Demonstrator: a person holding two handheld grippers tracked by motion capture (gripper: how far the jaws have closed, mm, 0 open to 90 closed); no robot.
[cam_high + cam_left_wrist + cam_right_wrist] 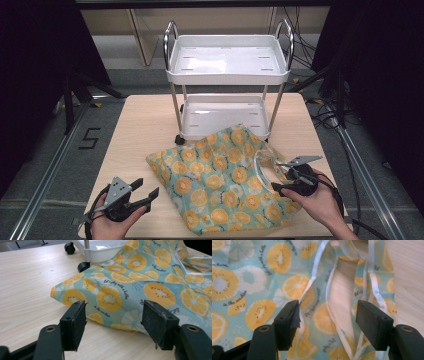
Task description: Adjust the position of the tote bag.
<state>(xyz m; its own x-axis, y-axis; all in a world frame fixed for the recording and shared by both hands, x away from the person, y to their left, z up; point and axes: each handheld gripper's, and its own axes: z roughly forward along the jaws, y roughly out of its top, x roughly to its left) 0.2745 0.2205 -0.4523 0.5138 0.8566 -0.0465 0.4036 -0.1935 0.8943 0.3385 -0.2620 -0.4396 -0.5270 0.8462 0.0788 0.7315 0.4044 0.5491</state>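
High view: cloth [220, 185] hides right tool [280, 190] tips (both tools' jaws apart).

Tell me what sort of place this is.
Probably a lab or recording setup, not a home: a pale wooden table on a grey floor with aluminium rails, loose black cables behind, and a small white two-tier cart standing on it.

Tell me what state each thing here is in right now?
Fruit-print cloth: spread rumpled on the table, far edge against the cart.
White cart: upright, both trays bare.
Left gripper: open, short of the cloth.
Right gripper: open over the cloth's white-trimmed edge.
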